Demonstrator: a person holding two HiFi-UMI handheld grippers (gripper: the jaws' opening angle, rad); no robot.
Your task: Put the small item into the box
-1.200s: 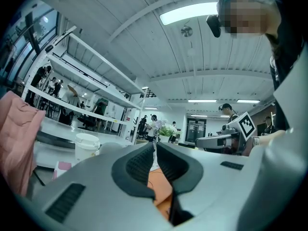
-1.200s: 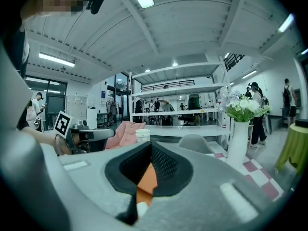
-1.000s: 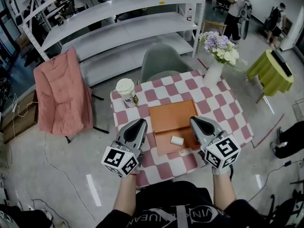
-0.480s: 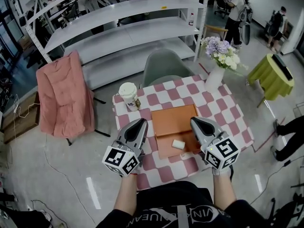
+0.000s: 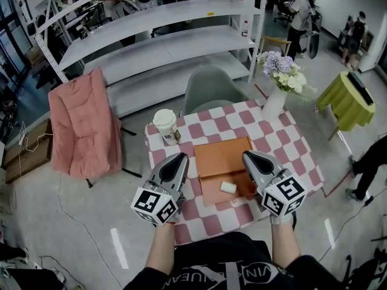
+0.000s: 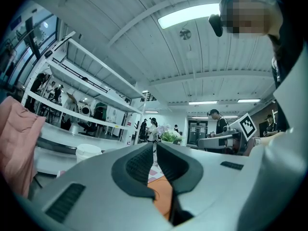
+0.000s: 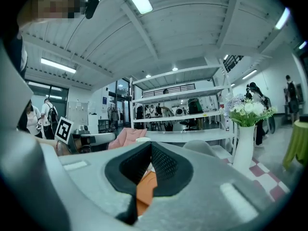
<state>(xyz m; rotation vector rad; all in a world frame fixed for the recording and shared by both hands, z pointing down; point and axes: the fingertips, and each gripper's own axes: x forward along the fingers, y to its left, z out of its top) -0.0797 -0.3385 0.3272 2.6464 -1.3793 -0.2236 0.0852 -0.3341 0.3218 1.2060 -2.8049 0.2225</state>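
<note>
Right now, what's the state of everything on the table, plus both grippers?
Box, open, lid laid back.
Item, lying inside the box.
Cup, upright, lid on.
Vase, upright, holding flowers.
Left gripper, fingers shut, empty.
Right gripper, fingers shut, empty.

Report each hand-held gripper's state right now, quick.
Left hand-held gripper: closed, holding nothing.
Right hand-held gripper: closed, holding nothing.
</note>
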